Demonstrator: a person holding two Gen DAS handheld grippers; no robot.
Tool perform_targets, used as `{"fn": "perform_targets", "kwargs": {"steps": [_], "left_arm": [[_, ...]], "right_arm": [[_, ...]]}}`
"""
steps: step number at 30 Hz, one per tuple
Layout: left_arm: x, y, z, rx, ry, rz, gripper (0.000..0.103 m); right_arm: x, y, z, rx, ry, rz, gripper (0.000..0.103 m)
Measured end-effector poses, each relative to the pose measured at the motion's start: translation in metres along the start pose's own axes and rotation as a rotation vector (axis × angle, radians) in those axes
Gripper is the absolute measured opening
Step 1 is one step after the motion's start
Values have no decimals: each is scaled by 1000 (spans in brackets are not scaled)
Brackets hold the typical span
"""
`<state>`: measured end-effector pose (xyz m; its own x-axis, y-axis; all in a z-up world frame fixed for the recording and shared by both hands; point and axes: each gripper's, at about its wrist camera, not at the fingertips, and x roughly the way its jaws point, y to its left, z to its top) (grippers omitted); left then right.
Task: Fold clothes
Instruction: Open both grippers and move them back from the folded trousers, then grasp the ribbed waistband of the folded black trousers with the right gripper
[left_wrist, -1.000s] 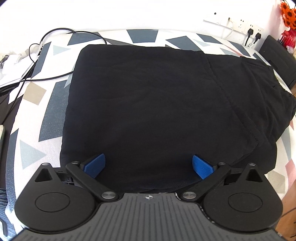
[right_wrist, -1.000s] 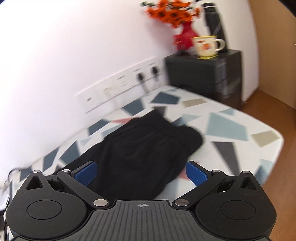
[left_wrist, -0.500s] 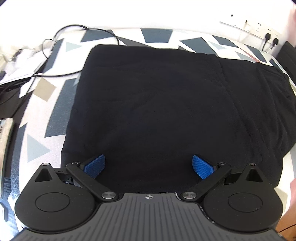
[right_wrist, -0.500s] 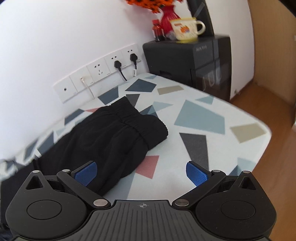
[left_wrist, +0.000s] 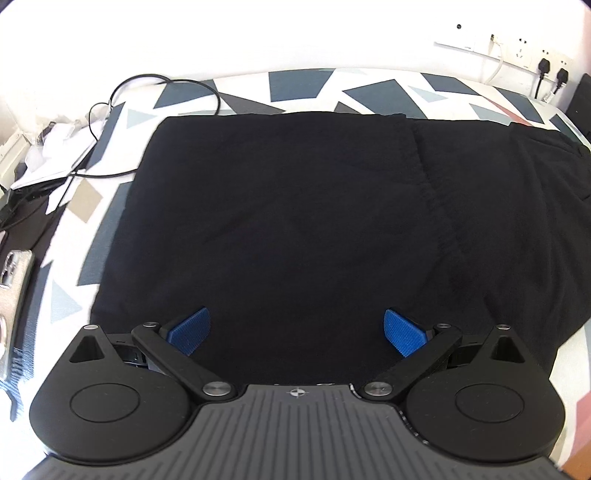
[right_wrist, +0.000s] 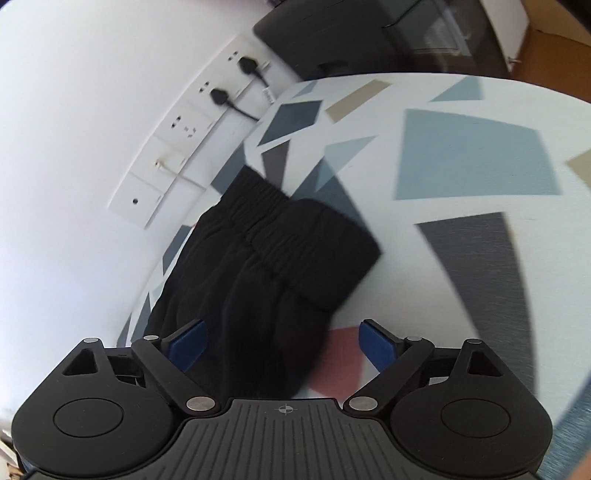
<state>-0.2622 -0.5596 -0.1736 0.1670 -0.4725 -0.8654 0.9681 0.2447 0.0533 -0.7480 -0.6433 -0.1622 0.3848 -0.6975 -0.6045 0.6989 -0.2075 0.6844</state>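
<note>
Black folded fleece trousers (left_wrist: 295, 229) lying flat on geometric-patterned white sheet (right_wrist: 461, 155); left gripper (left_wrist: 297, 328) hovering wide open, empty; right gripper (right_wrist: 282, 341) closing, pads gripping nothing.

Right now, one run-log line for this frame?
step: fold clothes | black garment: flat on patterned table | left gripper: open above garment | right gripper: closing, not gripping, over waistband end

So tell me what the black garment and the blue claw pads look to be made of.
Black garment: soft, matte knit, probably fleece or cotton jersey; fuzzy surface, soft creases, gathered elastic waistband.
Blue pads: likely rubber or textured plastic; fine grid pattern, dull sheen.
</note>
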Motion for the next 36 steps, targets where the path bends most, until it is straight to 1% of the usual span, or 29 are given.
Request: {"fn": "perform_targets", "kwargs": {"steps": [2,5,9,13,17,19,20,21,23,25,29,32,34,35,36], "left_arm": [[5,-7,1,-7,12,4,102],[10,-16,-1,-4,15,20,102],[11,-21,-2,-8,11,31,103],[14,-21,-1,-38,25,28,103],[13,-25,-2,-37,27,38,103],[13,-27,-1,-39,30,42,103],[13,-28,-1,-38,30,44,103],[13,-29,-2,-37,29,46,103],[13,-31,-2,-33,28,49,103],[13,-33,-2,-23,25,52,103],[13,-35,-2,-4,20,55,103],[13,-37,-3,2,13,59,103],[13,-38,-3,-1,9,59,103],[13,-38,-3,-7,9,57,103],[13,-37,-3,-16,9,53,103]], "right_arm": [[12,9,5,-7,9,2,85],[22,16,10,13,-11,-7,86],[29,14,17,51,-32,-6,85],[35,14,23,41,-37,-3,86],[40,13,27,39,-48,2,85],[41,14,27,18,-54,-21,73],[42,14,27,12,-56,-29,59],[42,12,27,13,-55,-29,51],[43,8,28,20,-54,-22,50],[43,3,31,41,-50,7,54],[45,-7,35,90,-55,57,56],[48,-9,39,111,-65,64,57],[51,-9,39,102,-66,48,46],[52,-9,39,98,-65,42,35],[52,-10,39,99,-67,47,31]]}}
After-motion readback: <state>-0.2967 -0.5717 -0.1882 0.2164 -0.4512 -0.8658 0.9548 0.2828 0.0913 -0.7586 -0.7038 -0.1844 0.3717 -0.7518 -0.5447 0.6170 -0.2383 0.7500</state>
